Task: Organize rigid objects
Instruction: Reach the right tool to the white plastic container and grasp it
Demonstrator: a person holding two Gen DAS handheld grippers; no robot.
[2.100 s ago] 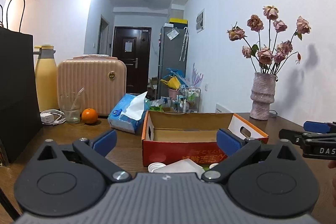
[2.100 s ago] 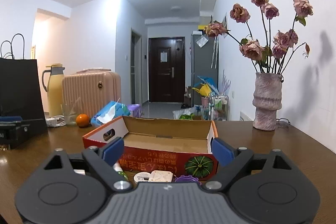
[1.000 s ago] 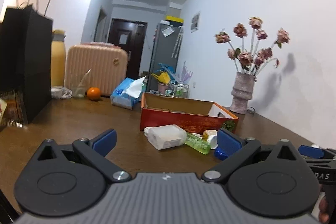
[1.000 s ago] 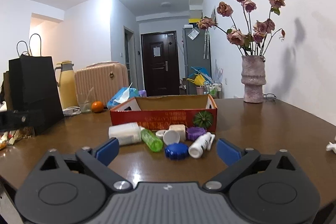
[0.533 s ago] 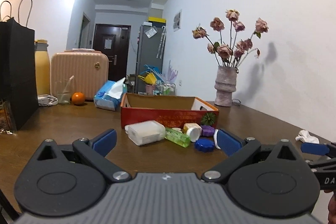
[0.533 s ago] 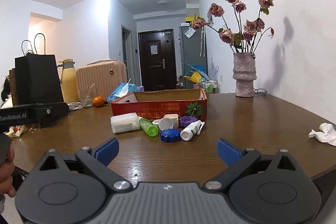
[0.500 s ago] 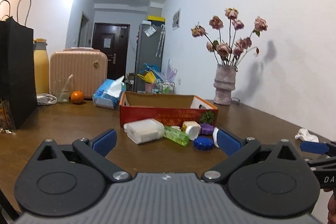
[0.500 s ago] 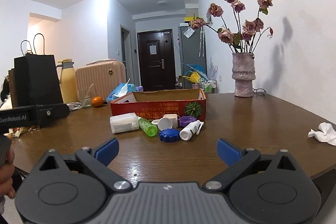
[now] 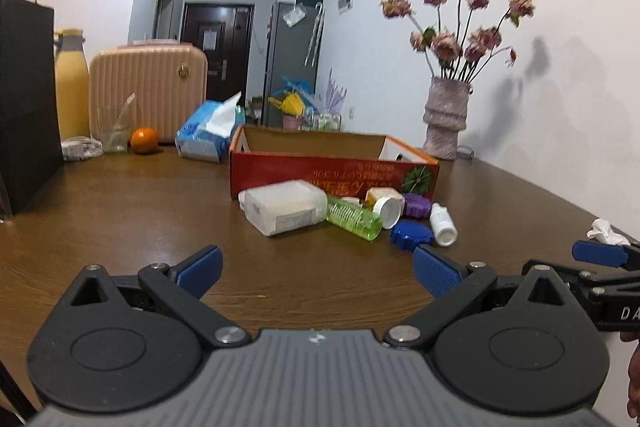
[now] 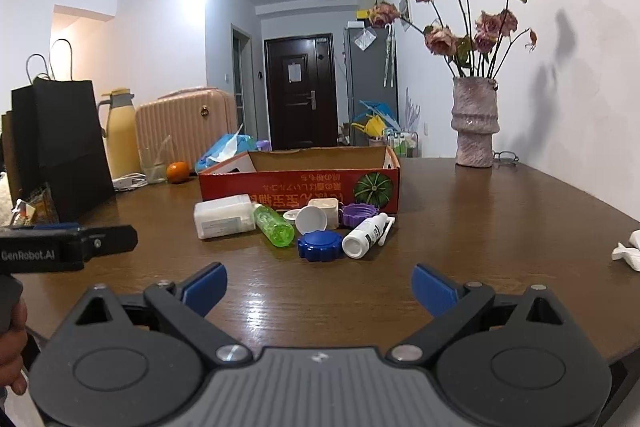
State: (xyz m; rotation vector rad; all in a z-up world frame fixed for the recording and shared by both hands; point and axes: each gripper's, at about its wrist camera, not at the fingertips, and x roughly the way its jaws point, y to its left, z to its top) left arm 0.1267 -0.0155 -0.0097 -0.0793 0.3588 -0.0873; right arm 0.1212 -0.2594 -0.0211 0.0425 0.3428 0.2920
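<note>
Left wrist view: left hand-held gripper [image 9: 316,269] is spread wide, holding nothing, low over the worktop [image 9: 120,211] and well short of the clutter. The pile lies just in front of the red cardboard box [image 9: 334,169]: white plastic container [image 9: 285,206] on its side, green bottle [image 9: 354,217] touching it, white cap [image 9: 390,211], purple lid [image 9: 416,205], blue lid [image 9: 412,234], small white bottle [image 9: 443,225]. Right hand-held gripper [image 9: 600,254] shows at the far right edge; its far finger is hidden there.

Right wrist view: right hand-held gripper [image 10: 318,287] also spread and empty, aimed at the same group w/ bare worktop [image 10: 480,219] between. Blue lid [image 10: 320,245] and small white bottle [image 10: 366,235] are nearest. Box [image 10: 300,183] looks empty, though its floor isn't visible.

Handling, as a guess: all light hard plastic, stiff, prob. slick.
- Green bottle [image 10: 274,225] and white bottle are round, so may roll; pinch across the body mid-length.
- White container [image 10: 224,217] is the bulkiest; take it across the short flat sides.
- Lids are flat and low; grip edge-to-edge, the ridged rim should help.
- Nothing looks fragile.
</note>
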